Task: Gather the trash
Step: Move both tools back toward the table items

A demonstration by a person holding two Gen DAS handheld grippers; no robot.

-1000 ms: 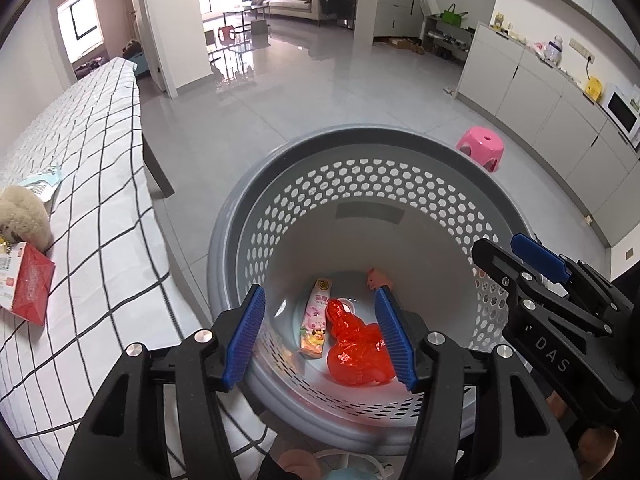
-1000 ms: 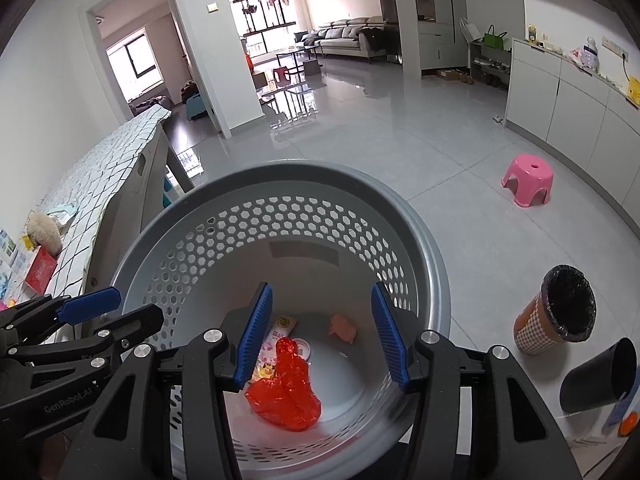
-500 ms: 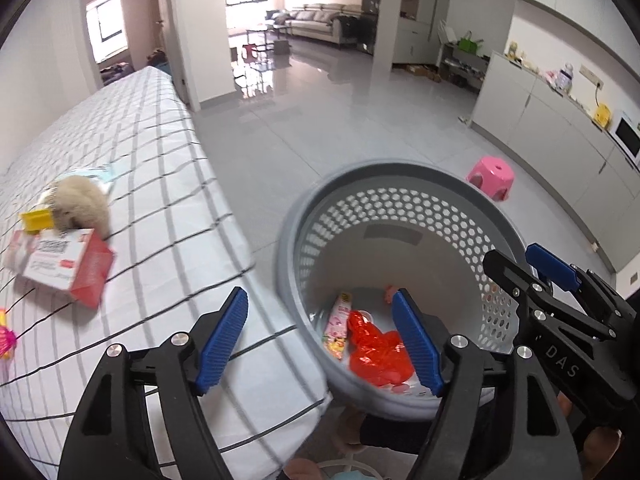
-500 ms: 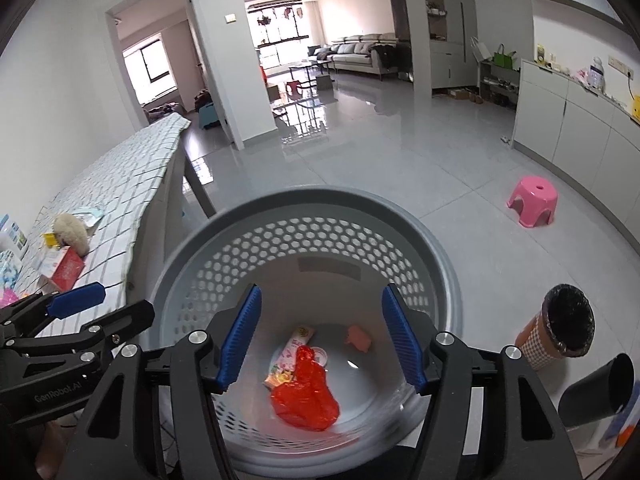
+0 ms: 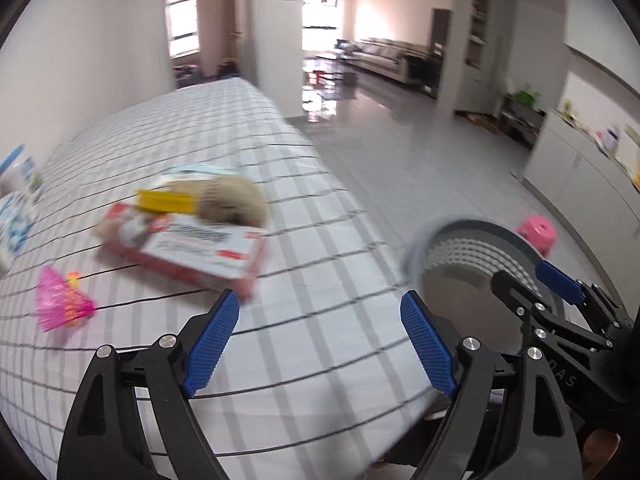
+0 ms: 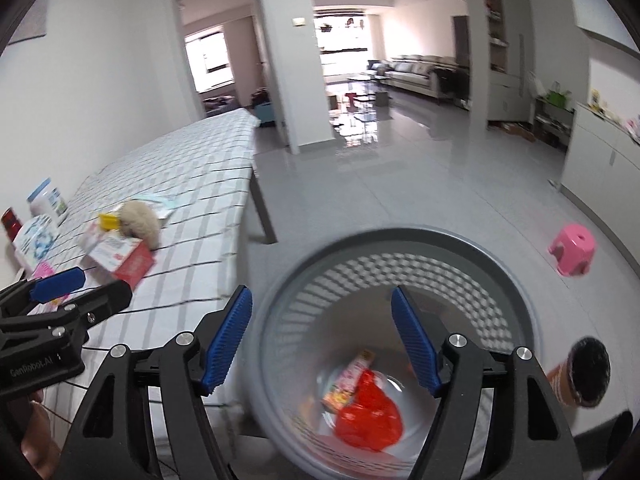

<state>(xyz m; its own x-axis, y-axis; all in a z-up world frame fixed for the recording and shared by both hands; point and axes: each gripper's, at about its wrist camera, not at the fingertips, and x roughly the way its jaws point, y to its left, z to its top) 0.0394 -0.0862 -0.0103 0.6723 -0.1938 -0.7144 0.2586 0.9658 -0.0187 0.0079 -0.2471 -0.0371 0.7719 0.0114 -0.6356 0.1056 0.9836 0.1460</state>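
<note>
A grey perforated basket (image 6: pixel 500 276) stands on the floor beside the table; it also shows in the left wrist view (image 5: pixel 500 240). In it lie a red plastic bag (image 6: pixel 370 420) and a pink snack packet (image 6: pixel 348 380). My left gripper (image 5: pixel 320 344) is open and empty over the checked table (image 5: pixel 300 340). Ahead of it lie a red and white box (image 5: pixel 192 248), a yellow piece (image 5: pixel 166 201), a beige fluffy ball (image 5: pixel 236 200) and a pink wrapper (image 5: pixel 60 304). My right gripper (image 6: pixel 322 340) is open and empty above the basket's near left rim.
Blue and white packs (image 6: pixel 38 236) and a white tub (image 6: pixel 48 200) stand at the table's left by the wall. A pink stool (image 6: pixel 572 248) stands on the floor to the right. A brown bin with a black liner (image 6: pixel 584 376) and a black bin (image 6: pixel 616 436) stand right of the basket.
Both grippers have swung left and up from over the basket. The left one is now over the table near the red and white box. Both stay open and empty.
</note>
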